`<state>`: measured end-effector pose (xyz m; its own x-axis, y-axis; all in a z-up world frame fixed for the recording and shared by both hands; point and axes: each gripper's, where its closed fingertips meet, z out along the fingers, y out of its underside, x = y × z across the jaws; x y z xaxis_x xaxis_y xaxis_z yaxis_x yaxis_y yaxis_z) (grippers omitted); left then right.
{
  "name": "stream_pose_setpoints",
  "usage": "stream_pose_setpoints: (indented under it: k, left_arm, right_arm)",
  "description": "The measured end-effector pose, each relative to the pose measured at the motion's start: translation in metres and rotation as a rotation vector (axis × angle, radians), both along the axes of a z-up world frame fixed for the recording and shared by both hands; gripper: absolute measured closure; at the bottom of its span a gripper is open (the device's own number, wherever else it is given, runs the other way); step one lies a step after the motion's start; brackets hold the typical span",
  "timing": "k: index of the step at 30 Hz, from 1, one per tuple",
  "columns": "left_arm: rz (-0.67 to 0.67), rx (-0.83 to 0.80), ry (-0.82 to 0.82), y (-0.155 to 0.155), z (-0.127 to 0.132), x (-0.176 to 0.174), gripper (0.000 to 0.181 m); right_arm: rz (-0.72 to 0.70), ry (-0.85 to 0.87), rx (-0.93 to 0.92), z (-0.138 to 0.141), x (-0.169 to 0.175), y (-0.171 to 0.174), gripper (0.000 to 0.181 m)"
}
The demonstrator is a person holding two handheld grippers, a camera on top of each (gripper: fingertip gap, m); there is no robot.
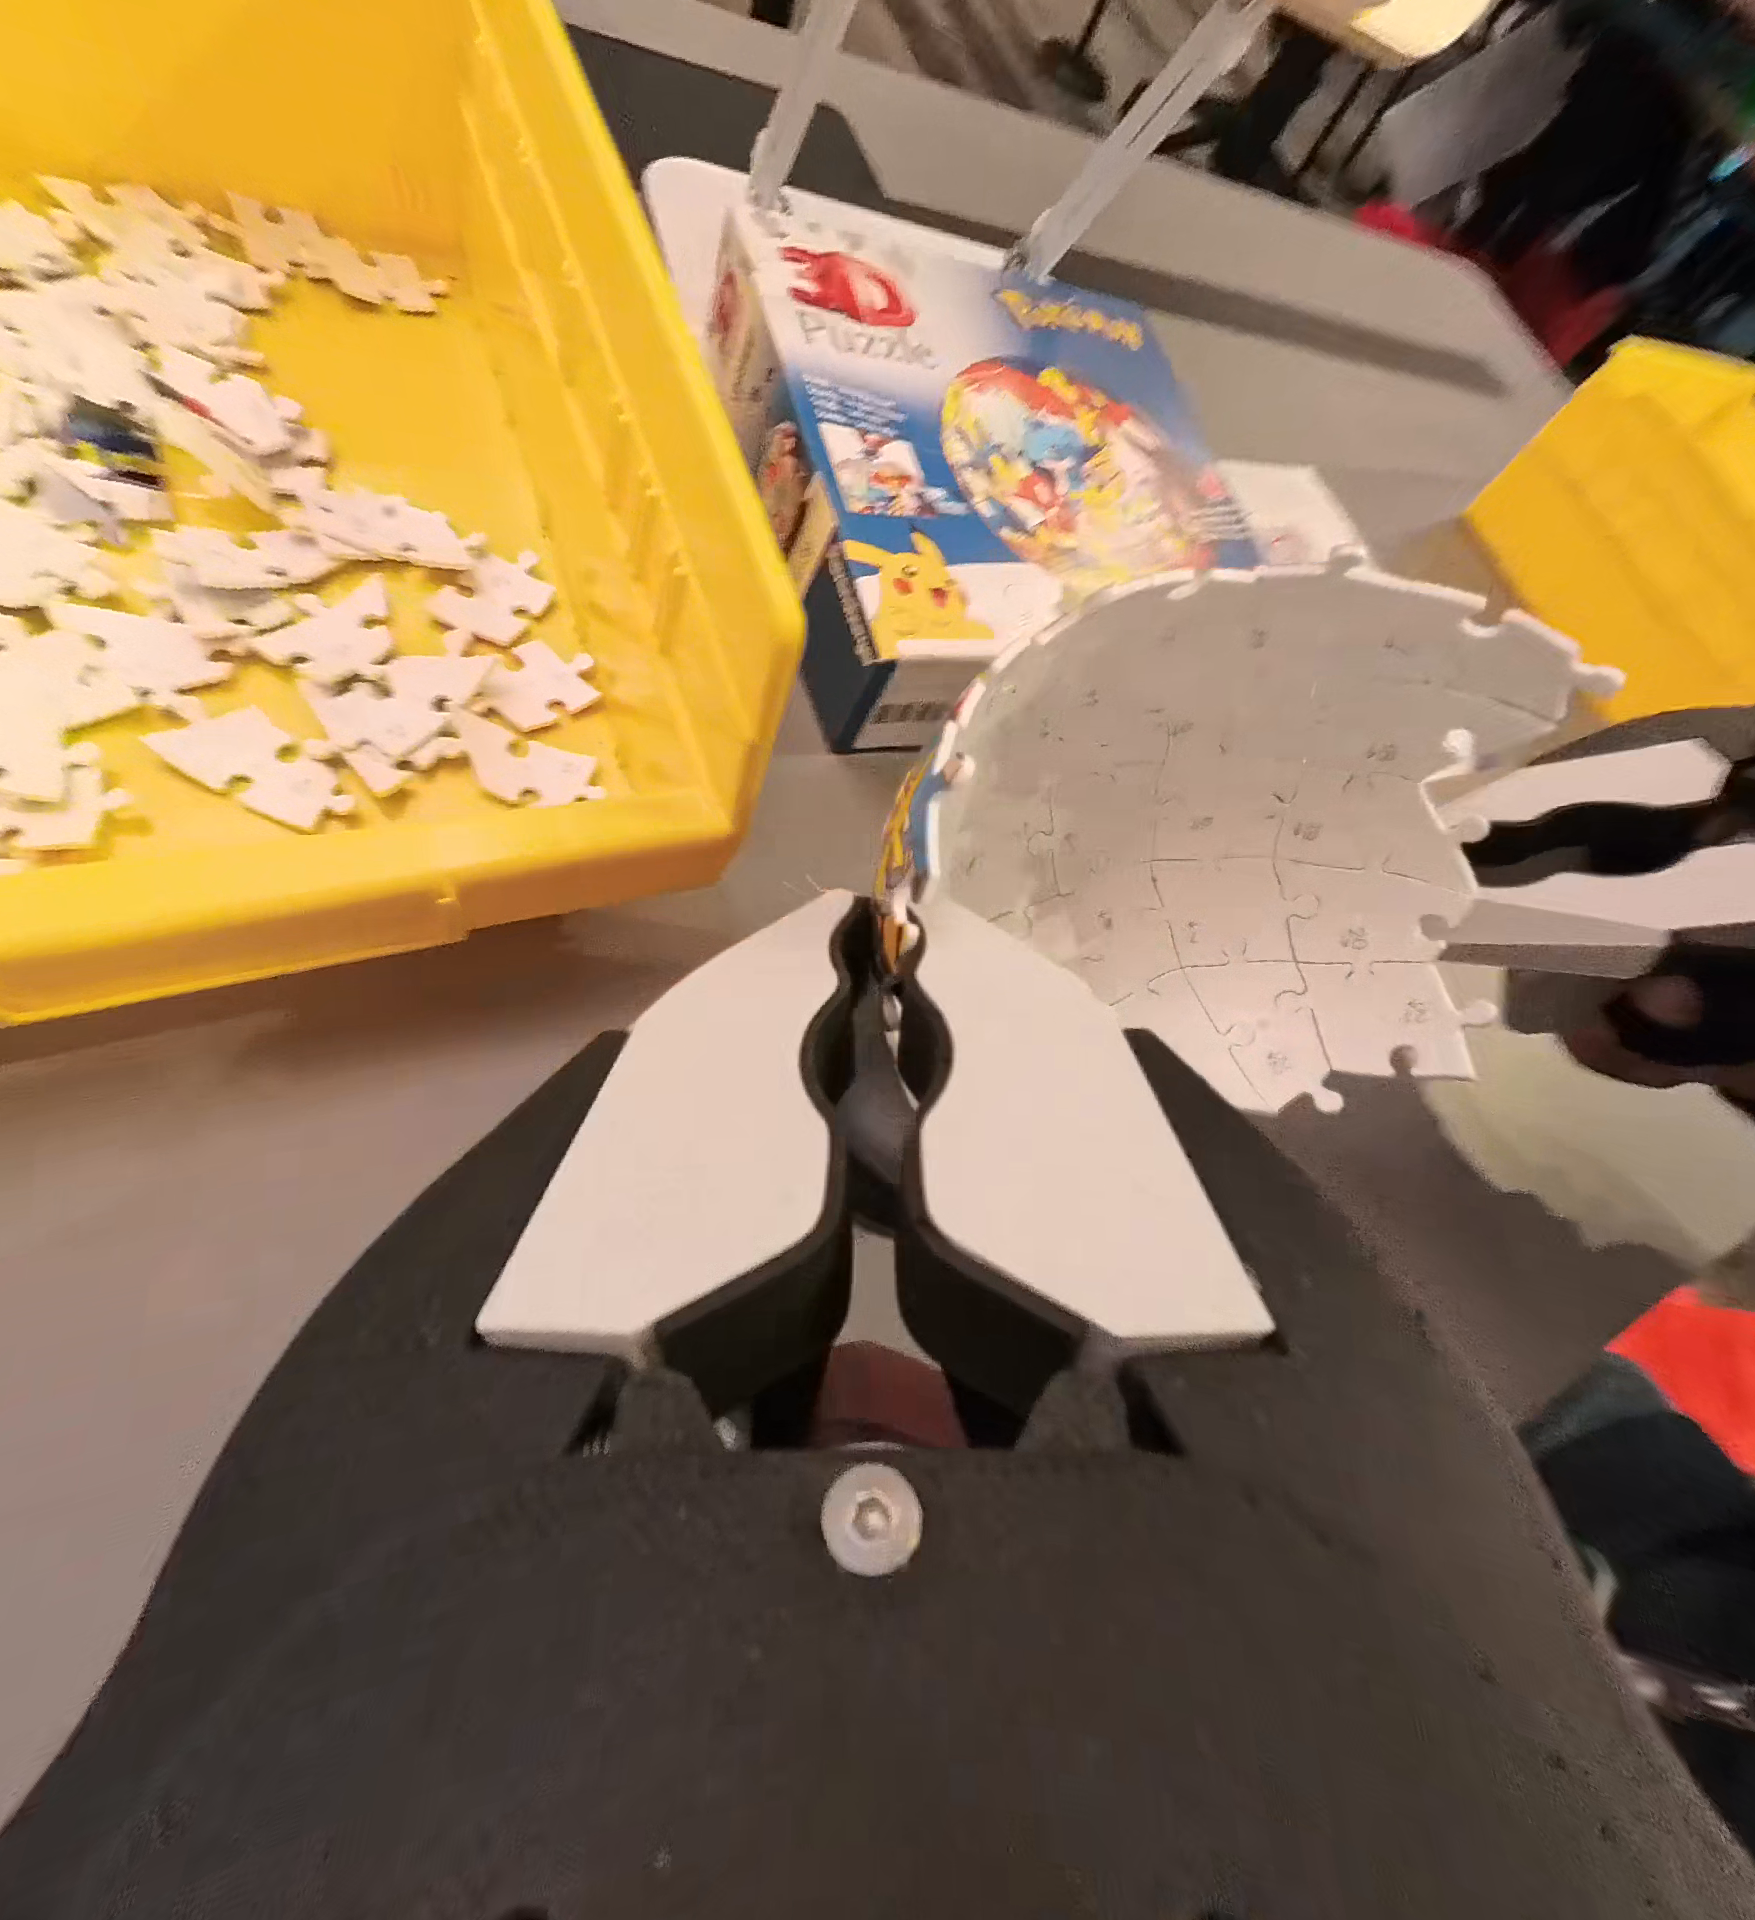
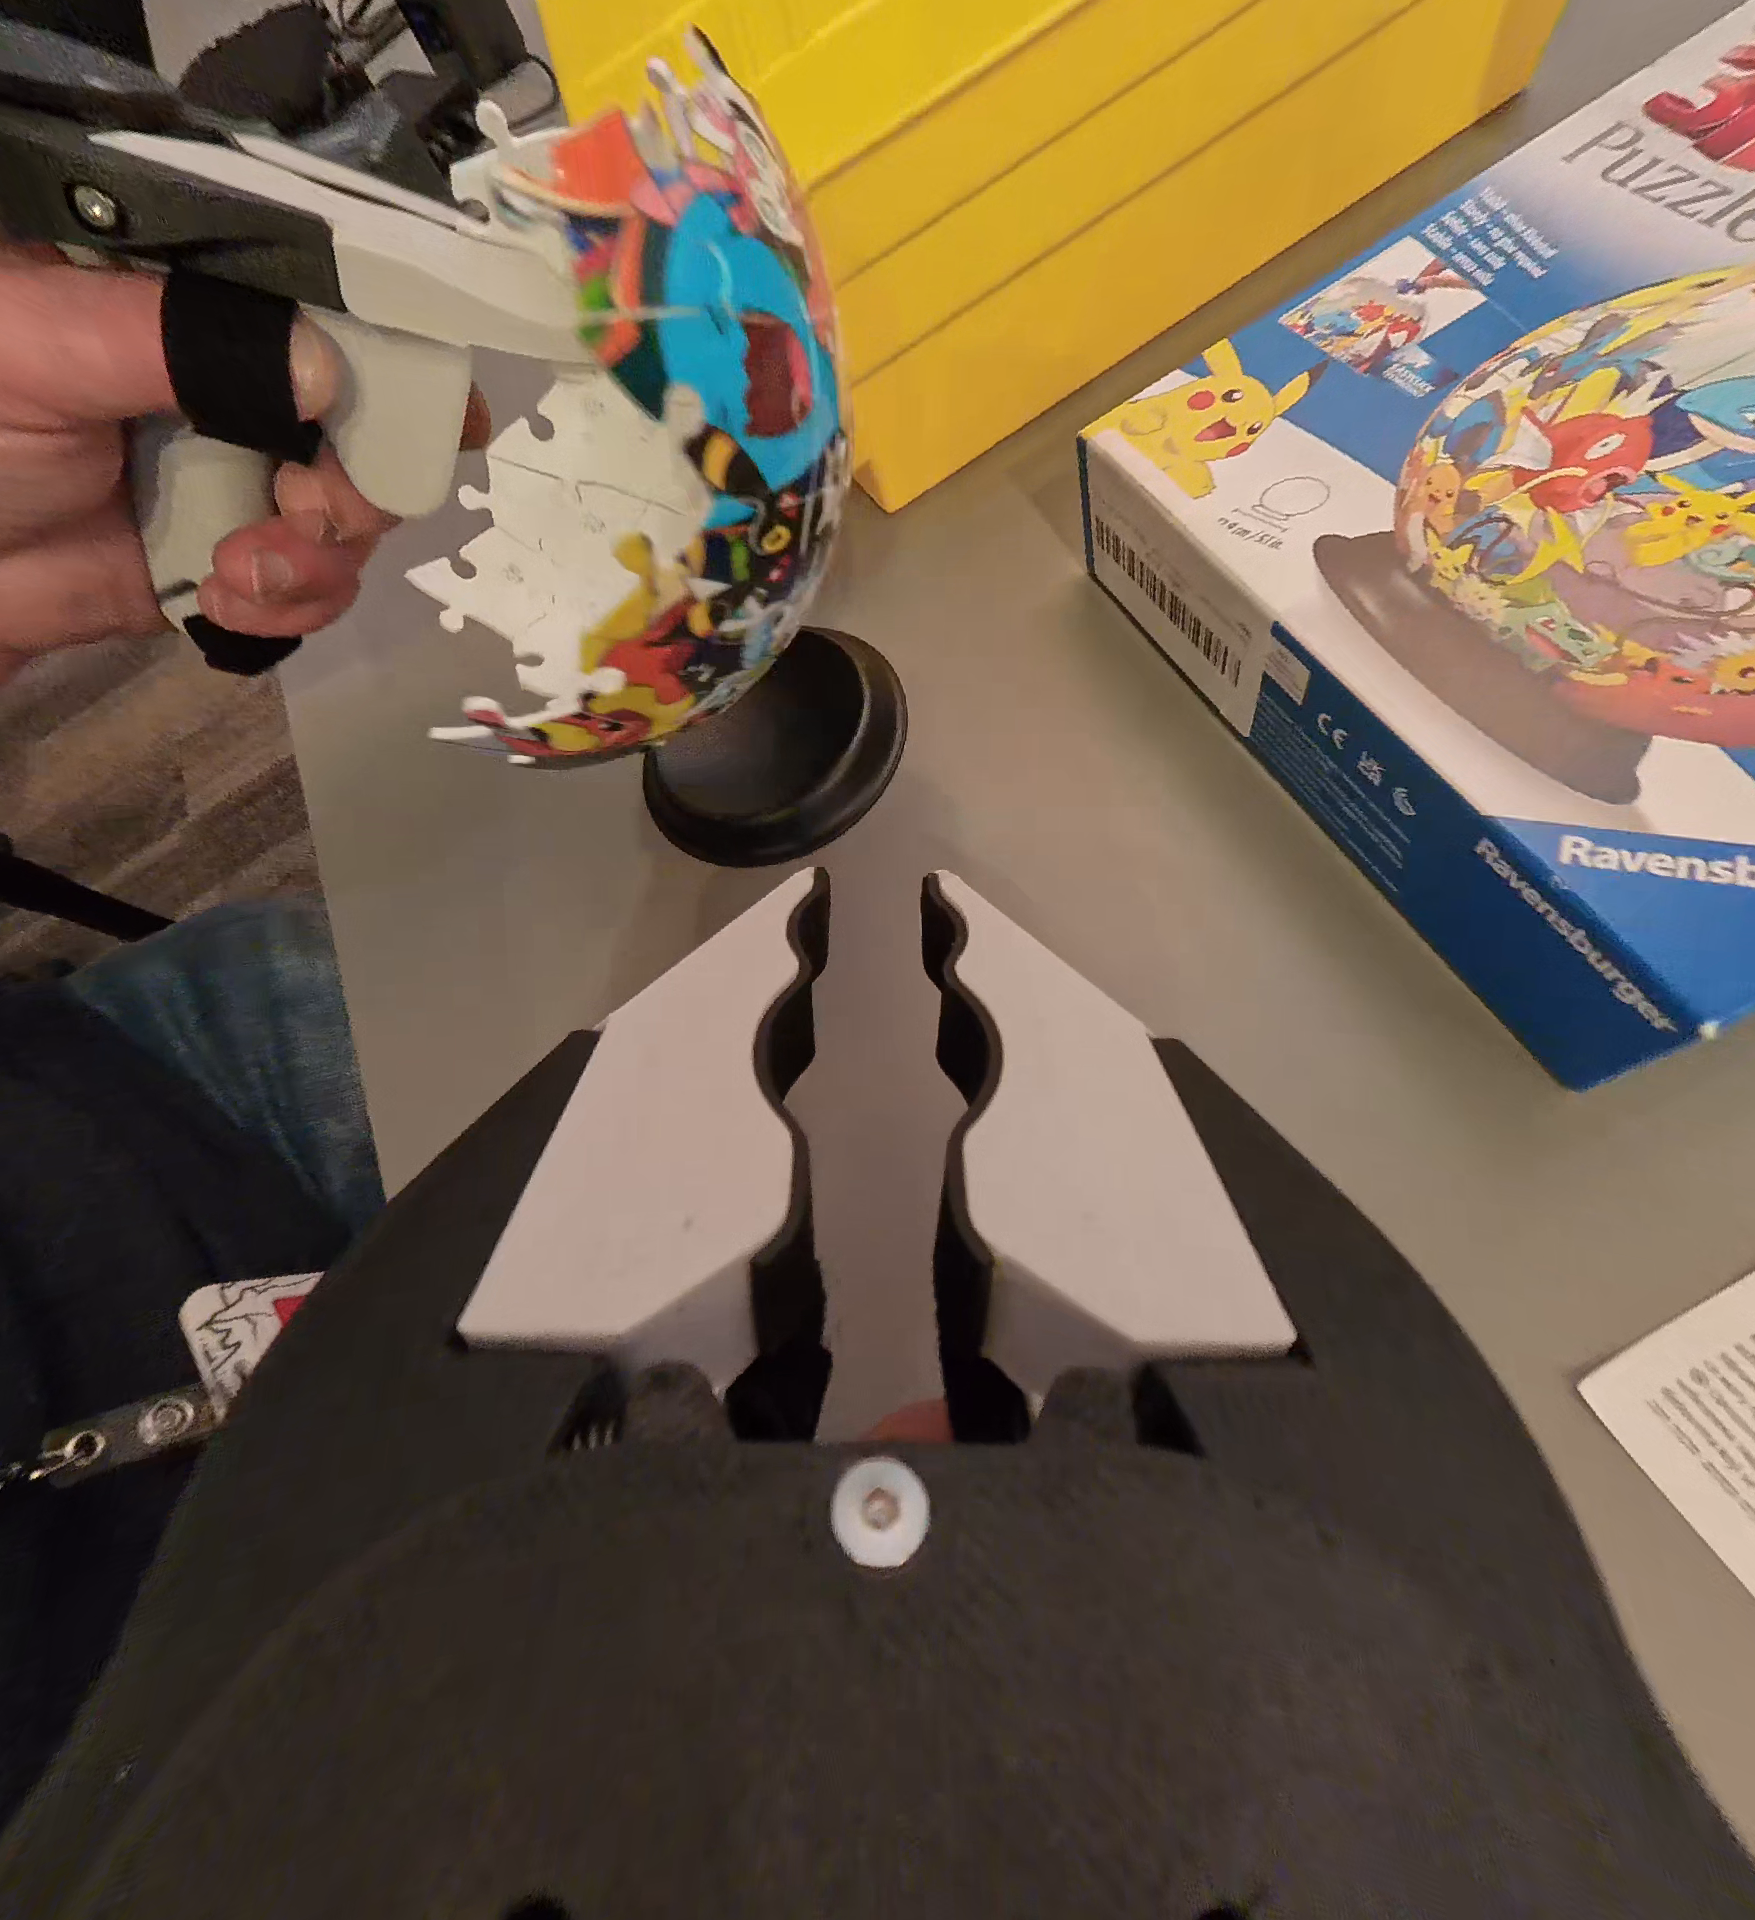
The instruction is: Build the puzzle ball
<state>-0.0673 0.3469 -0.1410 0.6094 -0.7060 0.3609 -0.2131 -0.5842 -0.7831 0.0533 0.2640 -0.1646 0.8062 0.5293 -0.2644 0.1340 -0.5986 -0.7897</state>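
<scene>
The half-built puzzle ball (image 1: pixel 1216 831) is held clear of the bench (image 1: pixel 229 1195), its rim pinched at the lower left edge by the left hand-held gripper (image 1: pixel 888 935), whose jaws are closed on the shell wall; in the right wrist view the same shell (image 2: pixel 686 416) is seen up and to the left of the right hand-held gripper (image 2: pixel 873 894), with its printed outside turned toward the yellow bins and its white, open side turned toward the person's hand (image 2: pixel 73 436). The right hand-held gripper is seen with a narrow gap between its jaws and nothing in it; in the left wrist view it lies just beside the ragged right edge of the shell, though contact cannot be told. The black stand (image 2: pixel 790 758) is set on the bench below the shell, empty. The loose white pieces (image 1: pixel 229 623) are heaped in the yellow bin (image 1: pixel 644 468), left of the shell; a second yellow bin (image 1: pixel 1662 520) is seen at the right, its contents hidden. The puzzle box (image 2: pixel 1475 623) and a printed sheet (image 2: pixel 1735 1455) lie on the bench. The next piece would probably be fetched by the free right side.
</scene>
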Motion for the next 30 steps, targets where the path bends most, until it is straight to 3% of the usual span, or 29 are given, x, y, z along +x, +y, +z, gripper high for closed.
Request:
stream_pose_setpoints:
  k: [7,10,14,18,21,25,30]
  left_arm:
    - [-0.058,-0.145,-0.207,-0.027,0.006,0.04,0.179]
    - [-0.052,-0.167,-0.257,-0.032,0.007,0.057,0.179]
    - [0.002,-0.157,-0.312,-0.03,0.011,0.076,0.179]
    - [0.065,-0.15,-0.351,-0.028,0.012,0.092,0.179]
    - [0.068,-0.168,-0.373,-0.032,0.012,0.1,0.179]
    - [0.069,-0.178,-0.301,-0.035,0.004,0.089,0.179]
    - [0.09,-0.185,-0.137,-0.032,-0.006,0.04,0.179]
  right_arm:
    - [-0.013,0.099,-0.004,0.017,0.02,-0.017,0.16]
    - [0.011,0.12,-0.054,0.012,0.025,-0.034,0.15]
    - [0.019,0.238,-0.097,0.011,0.006,-0.052,0.136]
    - [-0.059,0.37,-0.118,0.015,-0.007,-0.048,0.127]
    - [-0.095,0.372,-0.108,0.015,-0.001,-0.046,0.13]
    - [-0.143,0.34,-0.079,0.019,0.02,-0.041,0.131]
    - [-0.159,0.307,-0.09,0.011,0.034,-0.041,0.133]
